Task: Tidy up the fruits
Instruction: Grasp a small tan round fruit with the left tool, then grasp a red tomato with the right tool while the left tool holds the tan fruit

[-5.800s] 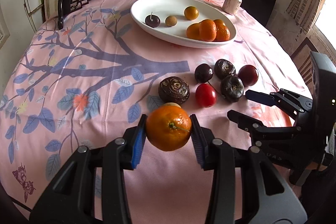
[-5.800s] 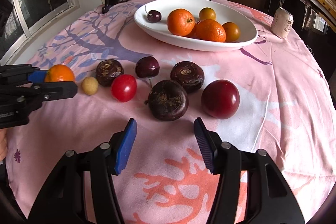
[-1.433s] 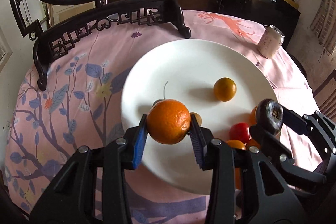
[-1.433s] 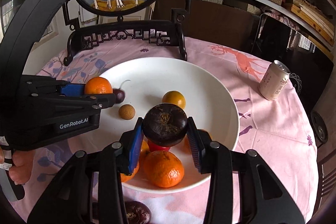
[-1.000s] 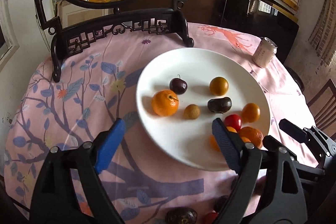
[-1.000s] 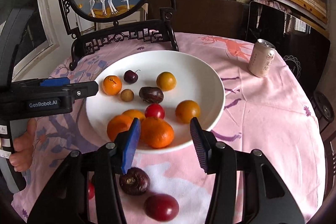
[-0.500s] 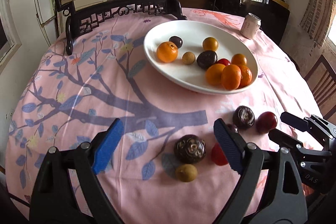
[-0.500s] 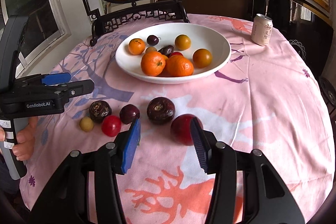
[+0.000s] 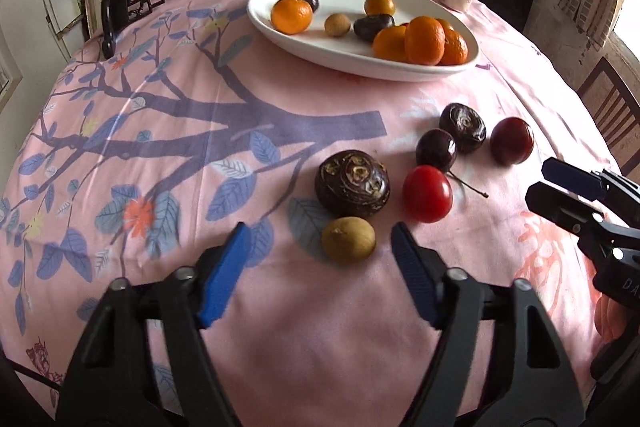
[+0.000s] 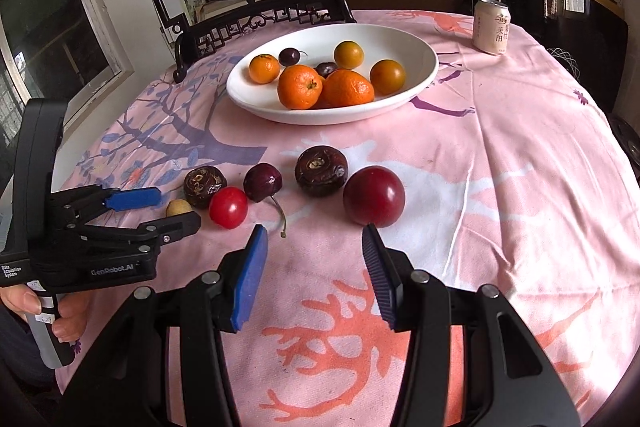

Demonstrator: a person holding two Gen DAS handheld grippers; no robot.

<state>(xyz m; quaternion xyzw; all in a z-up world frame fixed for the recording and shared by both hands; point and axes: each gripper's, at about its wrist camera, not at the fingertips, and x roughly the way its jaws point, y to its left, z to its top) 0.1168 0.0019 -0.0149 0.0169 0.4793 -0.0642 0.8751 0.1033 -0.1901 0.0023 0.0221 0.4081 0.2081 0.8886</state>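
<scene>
A white bowl at the back holds several oranges and small fruits. On the pink cloth lie a small tan longan, a red tomato, a dark cherry, two dark water chestnuts and a red plum. My left gripper is open, with the longan just ahead between its fingertips. My right gripper is open and empty, with the plum just beyond its right fingertip.
A drink can stands at the back right of the table. A dark carved wooden stand with a round deer painting rises behind the bowl. The table edge falls away on the right, toward a chair.
Both grippers had dropped an orange and a water chestnut into the bowl. In the last half second both have moved closer and lower to the loose fruits, jaws still open.
</scene>
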